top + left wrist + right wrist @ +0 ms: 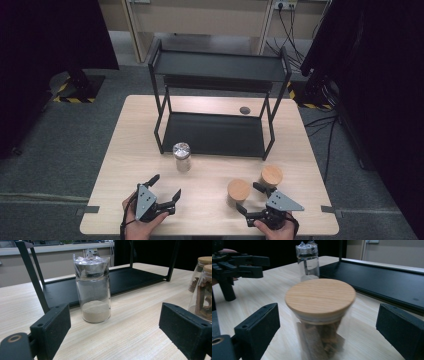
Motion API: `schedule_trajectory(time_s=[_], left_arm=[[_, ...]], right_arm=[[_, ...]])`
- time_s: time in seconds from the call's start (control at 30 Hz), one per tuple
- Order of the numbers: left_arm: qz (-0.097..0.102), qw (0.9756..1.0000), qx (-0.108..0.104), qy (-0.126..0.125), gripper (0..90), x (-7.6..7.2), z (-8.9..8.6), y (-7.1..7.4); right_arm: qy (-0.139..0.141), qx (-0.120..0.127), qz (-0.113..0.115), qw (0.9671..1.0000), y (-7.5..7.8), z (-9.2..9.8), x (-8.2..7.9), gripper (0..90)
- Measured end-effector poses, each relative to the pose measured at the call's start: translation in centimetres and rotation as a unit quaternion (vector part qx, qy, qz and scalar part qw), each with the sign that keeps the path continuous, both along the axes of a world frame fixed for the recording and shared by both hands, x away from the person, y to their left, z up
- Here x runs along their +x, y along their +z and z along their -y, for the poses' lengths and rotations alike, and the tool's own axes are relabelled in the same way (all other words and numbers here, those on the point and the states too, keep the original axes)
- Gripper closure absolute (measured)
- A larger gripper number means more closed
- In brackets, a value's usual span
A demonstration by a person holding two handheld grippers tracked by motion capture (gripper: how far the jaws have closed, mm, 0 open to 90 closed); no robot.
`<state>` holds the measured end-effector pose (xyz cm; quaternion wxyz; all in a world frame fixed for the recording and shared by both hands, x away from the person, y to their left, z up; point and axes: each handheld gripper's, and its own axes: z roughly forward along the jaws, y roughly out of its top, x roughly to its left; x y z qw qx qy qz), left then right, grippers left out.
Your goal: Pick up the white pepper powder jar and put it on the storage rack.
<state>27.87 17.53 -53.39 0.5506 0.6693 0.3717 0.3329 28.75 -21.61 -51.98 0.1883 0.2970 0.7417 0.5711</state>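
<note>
Right now both grippers rest low at the bench's (150, 150) near edge, jaws spread wide, nothing gripped. Right gripper (257, 202) sits just beside the nearer wood-lidded jar (238, 192), jar between its open jaws in the right gripper view (320, 315), pads not touching. Second wood-lidded jar (271, 176) stands just behind. Left gripper (162, 190) points at the foil-capped jar (182, 156), well apart, in front of the black rack (215, 132).

Jars look like glass: rigid, slick, breakable, probably light. Best grip likely the mid-body, below the lid.

Left gripper view shows pale powder low in the foil-capped jar (96, 311); high view doesn't. Right gripper view shows brown sticks inside the nearer jar, blurred.
</note>
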Motion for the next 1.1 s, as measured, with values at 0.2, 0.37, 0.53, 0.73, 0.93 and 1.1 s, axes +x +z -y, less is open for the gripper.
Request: schedule_trajectory(time_s=[0.2,0.37,0.53,0.73,0.93,1.1], left_arm=[[0.000,1.0000,0.003,0.000,10.1,0.0,0.0,0.0],[0.000,1.0000,0.006,-0.001,10.1,0.0,0.1,0.0],[0.001,1.0000,0.004,-0.002,10.0,0.1,0.1,0.0],[0.003,1.0000,0.004,-0.003,10.0,0.3,0.2,0.0],[0.004,1.0000,0.004,-0.006,9.9,0.5,0.6,0.1],[0.009,0.9999,0.007,-0.006,10.0,1.2,1.0,0.4]], right_arm=[[-0.015,-0.006,-0.001,0.9999,0.1,1.6,0.1,5.0],[-0.013,-0.010,-0.002,0.9999,0.0,2.2,-0.1,5.1],[-0.016,-0.010,-0.001,0.9998,0.0,2.6,-0.2,5.2],[-0.013,-0.016,0.002,0.9998,-0.1,2.7,0.1,5.9],[-0.007,-0.023,-0.002,0.9997,-0.4,2.5,0.1,5.8],[-0.007,-0.023,-0.001,0.9997,-0.4,2.5,0.1,5.8]])
